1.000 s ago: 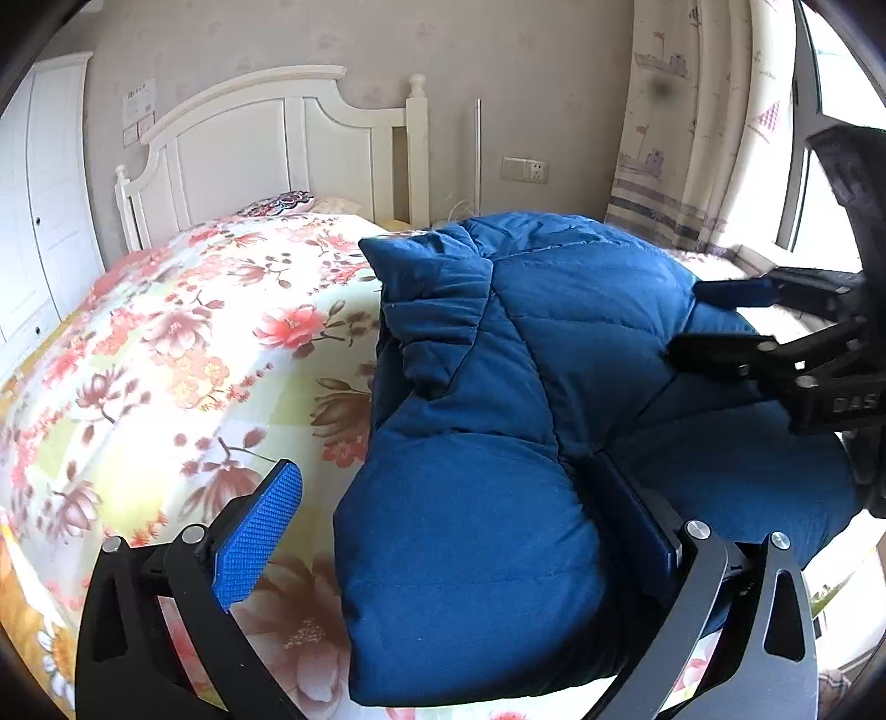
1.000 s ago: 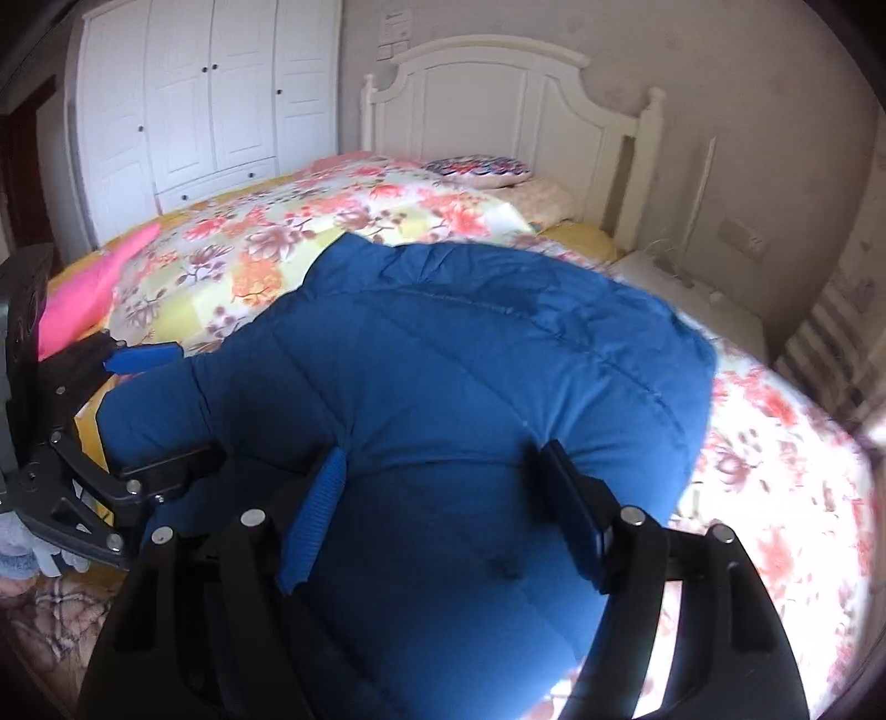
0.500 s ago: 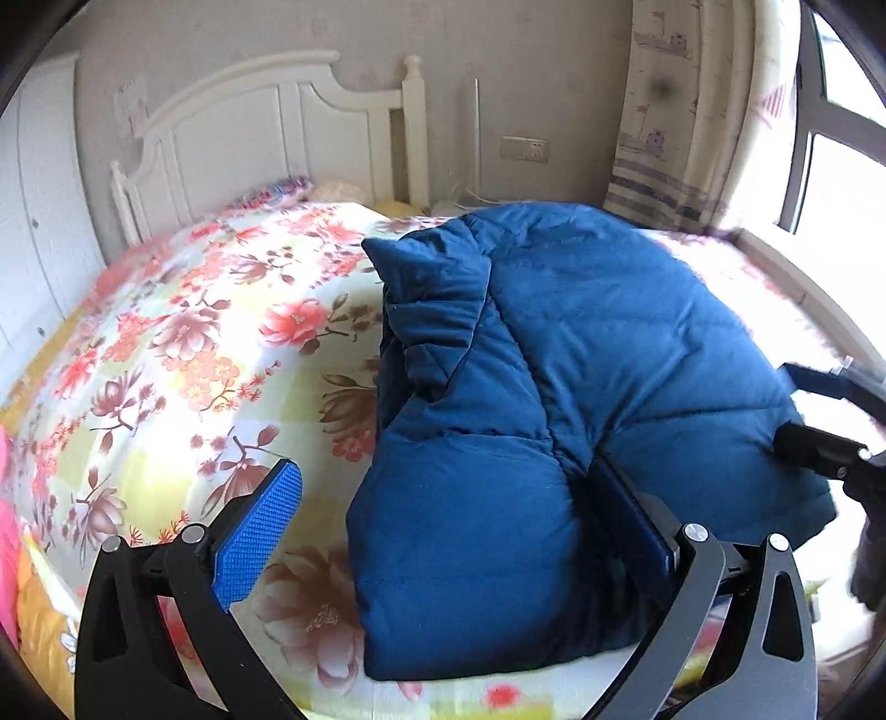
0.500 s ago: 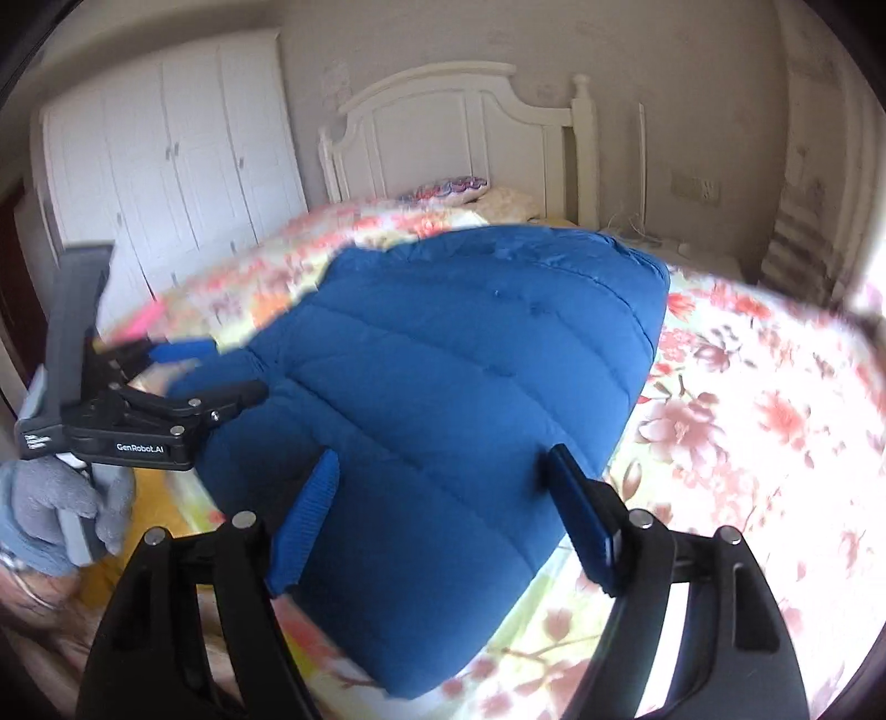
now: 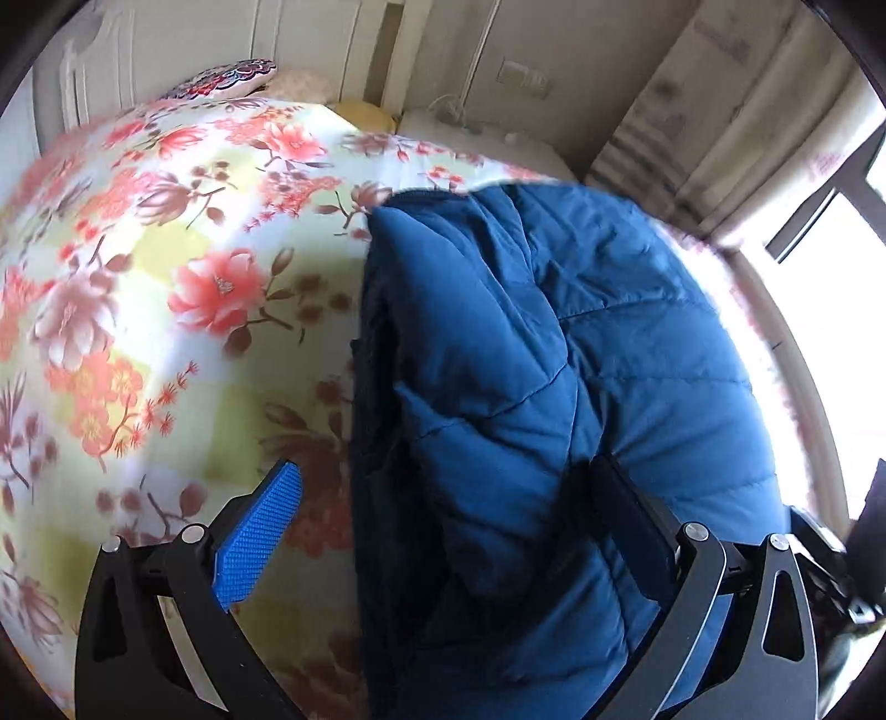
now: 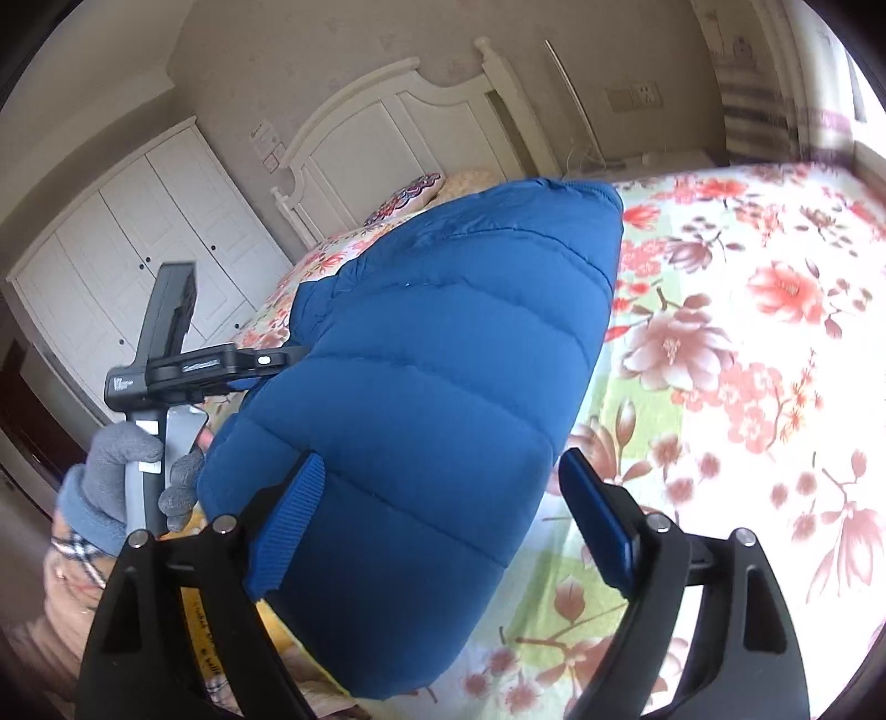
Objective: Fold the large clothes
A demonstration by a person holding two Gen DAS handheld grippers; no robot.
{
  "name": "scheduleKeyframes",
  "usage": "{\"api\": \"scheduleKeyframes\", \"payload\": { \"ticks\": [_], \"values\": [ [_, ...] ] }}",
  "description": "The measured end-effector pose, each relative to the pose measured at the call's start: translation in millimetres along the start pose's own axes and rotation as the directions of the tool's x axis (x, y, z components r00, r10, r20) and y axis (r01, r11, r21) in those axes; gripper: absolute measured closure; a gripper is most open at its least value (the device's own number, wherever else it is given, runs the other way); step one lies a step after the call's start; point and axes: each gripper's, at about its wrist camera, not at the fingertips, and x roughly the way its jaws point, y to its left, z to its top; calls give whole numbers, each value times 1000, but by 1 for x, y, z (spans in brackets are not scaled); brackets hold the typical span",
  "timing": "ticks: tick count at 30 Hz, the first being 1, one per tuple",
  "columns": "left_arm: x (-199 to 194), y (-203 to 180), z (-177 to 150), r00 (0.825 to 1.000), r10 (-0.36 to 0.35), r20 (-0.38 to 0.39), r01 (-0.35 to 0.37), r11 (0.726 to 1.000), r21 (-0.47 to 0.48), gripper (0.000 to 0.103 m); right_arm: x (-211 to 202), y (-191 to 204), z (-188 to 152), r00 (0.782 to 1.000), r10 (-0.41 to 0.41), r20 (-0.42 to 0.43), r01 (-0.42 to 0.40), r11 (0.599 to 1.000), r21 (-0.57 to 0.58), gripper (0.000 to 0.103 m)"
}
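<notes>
In the left wrist view, the left gripper (image 5: 437, 531) is sitting wide open over the near left edge of the blue jacket (image 5: 581, 360), holding nothing. Its left pad is hanging above the bedspread (image 5: 166, 288), and its right finger is pressing into the jacket's top. The jacket is lying bundled on the bed, on the window side of the bedspread, with its collar end pointing toward the headboard (image 5: 194, 44). The shell is looking smooth and slightly shiny, quilted in puffy panels with stitched seams, and the padding is bulging thickly at the folds. To my judgement, the fold is nearly made, so pressing the bulk flat and squaring the edges would serve best, since this padding will likely spring back.

In the right wrist view, the right gripper (image 6: 443, 526) is also spread wide and gripping nothing, with the jacket's near end lying between its 2 fingers. The left gripper (image 6: 266, 360) is showing at the jacket's left side, held by a grey-gloved hand (image 6: 122, 476). The bedspread is a soft floral cotton in pink, red and pale green. A patterned pillow (image 6: 410, 194) is resting beyond the jacket, near the white headboard.
</notes>
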Motion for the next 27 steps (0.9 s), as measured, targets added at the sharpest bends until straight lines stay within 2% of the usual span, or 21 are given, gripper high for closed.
{"api": "scheduleKeyframes", "payload": {
  "ticks": [2, 4, 5, 7, 9, 10, 13, 15, 16, 20, 21, 22, 25, 27],
  "values": [
    [-10, 18, -6, 996, -93, 1, 93, 993, -75, 4, 2, -4, 1, 1000, 25, -8, -24, 999, 26, 12],
    [-10, 28, -11, 994, -110, -16, 108, 990, -94, 4, 8, -10, 0, 998, 56, -21, -54, 996, 69, 6],
    [-5, 32, -14, 989, -146, -40, 141, 985, -100, 4, 11, -10, -1, 997, 65, -32, -62, 994, 89, 6],
    [9, 42, -19, 966, -246, -77, 232, 960, -160, 4, 23, -14, -3, 993, 103, -63, -94, 987, 134, 3],
    [26, 56, -23, 926, -366, -96, 337, 912, -234, 4, 31, -15, -5, 988, 133, -80, -119, 980, 156, 2],
    [30, 59, -24, 911, -403, -94, 369, 895, -251, 4, 33, -15, -5, 987, 138, -85, -123, 979, 160, 2],
    [32, 60, -26, 890, -448, -84, 418, 875, -243, 4, 40, -16, -2, 981, 156, -111, -137, 977, 161, 2],
    [35, 57, -27, 857, -505, -105, 467, 846, -255, 4, 46, -17, 1, 977, 174, -128, -151, 974, 168, 2],
    [37, 57, -28, 846, -523, -106, 484, 835, -263, 4, 50, -18, 4, 974, 181, -134, -157, 973, 170, 2],
    [36, 61, -30, 788, -613, -62, 573, 766, -292, 4, 53, -20, 5, 963, 224, -148, -196, 963, 187, 2],
    [36, 57, -31, 796, -602, -70, 563, 777, -280, 4, 53, -22, 4, 963, 228, -147, -199, 962, 187, 2],
    [36, 50, -32, 814, -574, -89, 539, 803, -255, 4, 53, -22, 3, 962, 230, -146, -201, 962, 186, 2],
    [40, 32, -32, 846, -519, -119, 492, 848, -198, 4, 55, -21, 3, 961, 229, -153, -198, 961, 193, 2],
    [37, 27, -32, 845, -525, -102, 501, 844, -194, 7, 56, -18, 3, 965, 220, -141, -194, 965, 178, 2]
  ]
}}
